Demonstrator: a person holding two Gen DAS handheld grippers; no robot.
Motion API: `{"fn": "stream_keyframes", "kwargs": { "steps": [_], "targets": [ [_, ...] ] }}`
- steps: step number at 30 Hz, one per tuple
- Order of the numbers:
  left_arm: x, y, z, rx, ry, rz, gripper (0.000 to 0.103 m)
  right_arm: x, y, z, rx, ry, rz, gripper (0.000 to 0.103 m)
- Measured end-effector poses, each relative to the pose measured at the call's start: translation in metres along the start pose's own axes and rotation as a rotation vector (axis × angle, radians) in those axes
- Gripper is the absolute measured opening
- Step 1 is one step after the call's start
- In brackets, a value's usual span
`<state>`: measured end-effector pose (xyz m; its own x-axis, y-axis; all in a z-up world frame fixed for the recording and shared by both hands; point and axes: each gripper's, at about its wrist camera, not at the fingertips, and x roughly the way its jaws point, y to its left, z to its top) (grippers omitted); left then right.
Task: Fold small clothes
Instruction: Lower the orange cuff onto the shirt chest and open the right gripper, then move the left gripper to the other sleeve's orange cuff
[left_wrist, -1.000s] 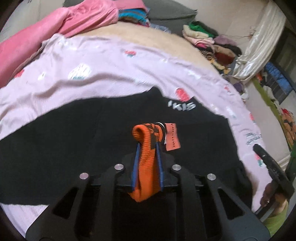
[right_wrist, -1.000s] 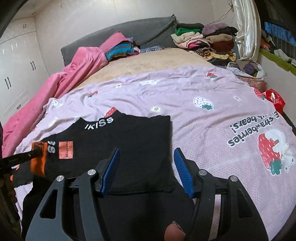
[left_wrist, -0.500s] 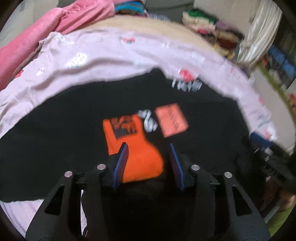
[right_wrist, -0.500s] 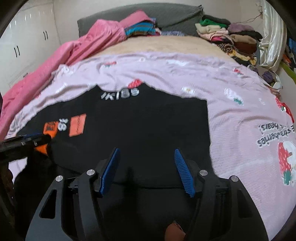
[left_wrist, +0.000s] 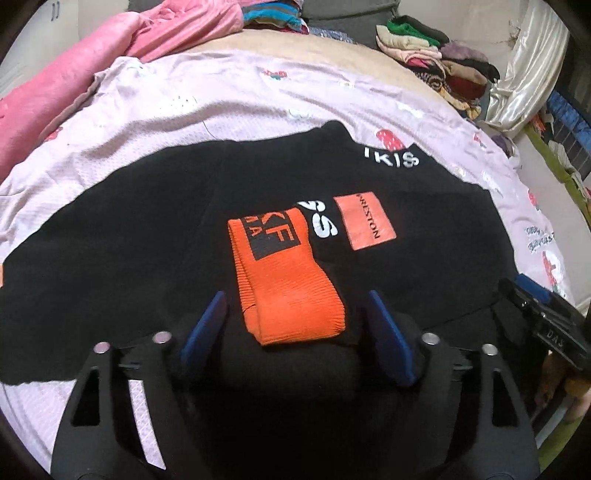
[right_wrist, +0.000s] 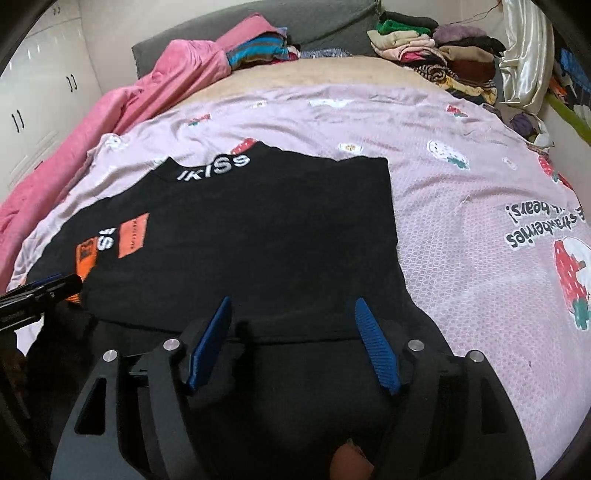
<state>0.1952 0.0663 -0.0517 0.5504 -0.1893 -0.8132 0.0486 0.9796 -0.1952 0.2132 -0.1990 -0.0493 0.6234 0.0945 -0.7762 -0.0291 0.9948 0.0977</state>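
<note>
Work surface is a bed covered by a lilac sheet (right_wrist: 461, 229) printed with strawberries. A black garment (right_wrist: 258, 236) lies flat on it, its orange cuff (left_wrist: 284, 280) folded over the body beside an orange patch (left_wrist: 365, 223). Left gripper (left_wrist: 295, 325) — jaws opening, pads either side of the cuff, not pressing it. Right gripper (right_wrist: 291, 343) — jaws opening over the garment's near hem, nothing gripped. Pink blanket (right_wrist: 147, 92) along the left edge; stacked clothes (right_wrist: 432, 48) at the far right corner; white cupboards (right_wrist: 40, 92) to the left.
</note>
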Motion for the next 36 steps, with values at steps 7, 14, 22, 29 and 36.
{"fn": "stream_keyframes", "kwargs": {
  "steps": [7,14,22,29,36],
  "targets": [
    [-0.020,-0.003,0.003,-0.011,-0.033,0.005,0.093,-0.022,0.009,0.002,-0.013,-0.061,0.014,0.089],
    [-0.037,-0.004,0.003,-0.019,-0.093,0.048,0.094,-0.040,0.014,0.003,-0.006,-0.112,0.026,0.097],
    [-0.057,0.007,0.001,-0.052,-0.151,0.077,0.094,-0.056,0.023,0.004,-0.017,-0.144,0.034,0.098],
    [-0.073,0.021,-0.006,-0.055,-0.179,0.130,0.094,-0.064,0.046,0.005,-0.057,-0.164,0.060,0.099],
    [-0.088,0.045,-0.014,-0.091,-0.197,0.165,0.094,-0.068,0.080,0.009,-0.115,-0.173,0.102,0.099]
  ]
}}
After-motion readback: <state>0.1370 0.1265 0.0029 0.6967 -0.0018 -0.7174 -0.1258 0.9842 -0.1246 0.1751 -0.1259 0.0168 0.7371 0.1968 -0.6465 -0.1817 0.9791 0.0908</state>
